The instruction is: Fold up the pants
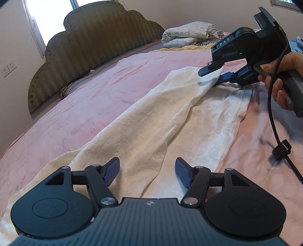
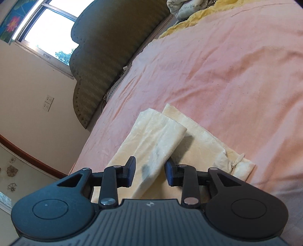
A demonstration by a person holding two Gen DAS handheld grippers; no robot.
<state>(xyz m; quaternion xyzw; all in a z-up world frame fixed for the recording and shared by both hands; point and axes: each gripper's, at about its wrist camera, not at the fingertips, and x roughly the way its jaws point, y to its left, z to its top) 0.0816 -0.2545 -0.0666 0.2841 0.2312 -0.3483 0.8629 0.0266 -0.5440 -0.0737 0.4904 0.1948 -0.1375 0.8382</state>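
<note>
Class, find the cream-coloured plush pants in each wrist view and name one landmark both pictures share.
Left wrist: the cream-coloured plush pants run diagonally from bottom left to upper right across the pink bedspread.
Right wrist: lower centre, just beyond the jaws.
Shared landmark: the olive scalloped headboard.

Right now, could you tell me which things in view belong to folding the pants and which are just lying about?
Job: cream pants; right gripper pinching one leg; left gripper, open.

Lying about: printed bedding, yellow blanket, headboard, wall sockets.
</note>
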